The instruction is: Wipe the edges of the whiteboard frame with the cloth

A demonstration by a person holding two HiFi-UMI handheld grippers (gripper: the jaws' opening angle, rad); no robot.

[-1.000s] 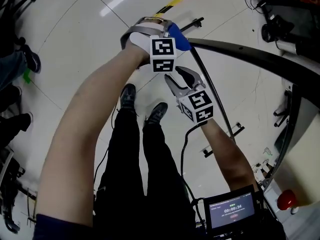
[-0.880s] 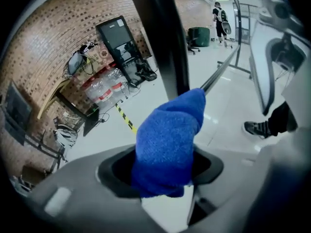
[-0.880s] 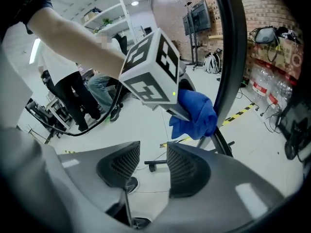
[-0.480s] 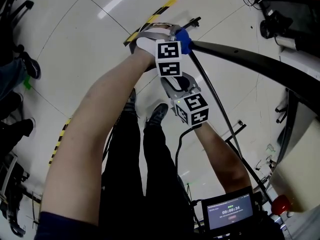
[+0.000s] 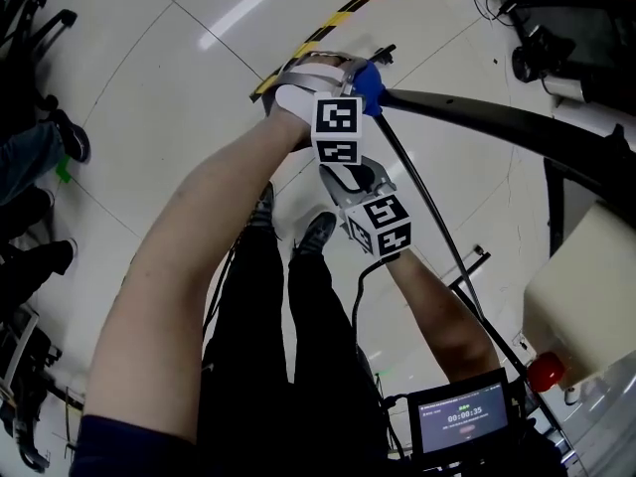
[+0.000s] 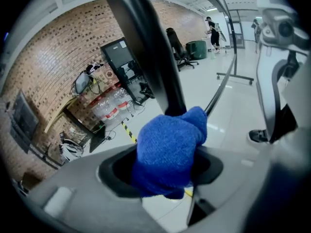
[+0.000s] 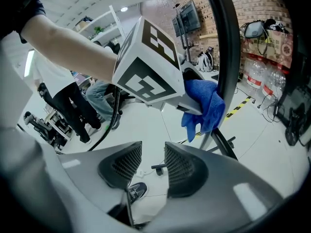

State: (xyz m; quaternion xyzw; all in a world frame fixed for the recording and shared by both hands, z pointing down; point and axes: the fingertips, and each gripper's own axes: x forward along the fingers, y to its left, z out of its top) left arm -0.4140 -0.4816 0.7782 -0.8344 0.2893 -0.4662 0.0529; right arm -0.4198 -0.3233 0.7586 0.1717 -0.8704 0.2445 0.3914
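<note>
I count two grippers, one blue cloth and one dark whiteboard frame. On my head view the left gripper sits near 12 o'clock, with the right gripper just beside it at its 6 o'clock. The left gripper's fingers are clamped on the cloth, which bunches between them and pokes past their tips toward 12 o'clock, against the frame. From there the frame's edge runs off toward 3 o'clock in my head view. The right gripper's fingers have just been closing; a narrow gap stands between them with nothing in it. From them the cloth hangs at 1 o'clock, apart.
</note>
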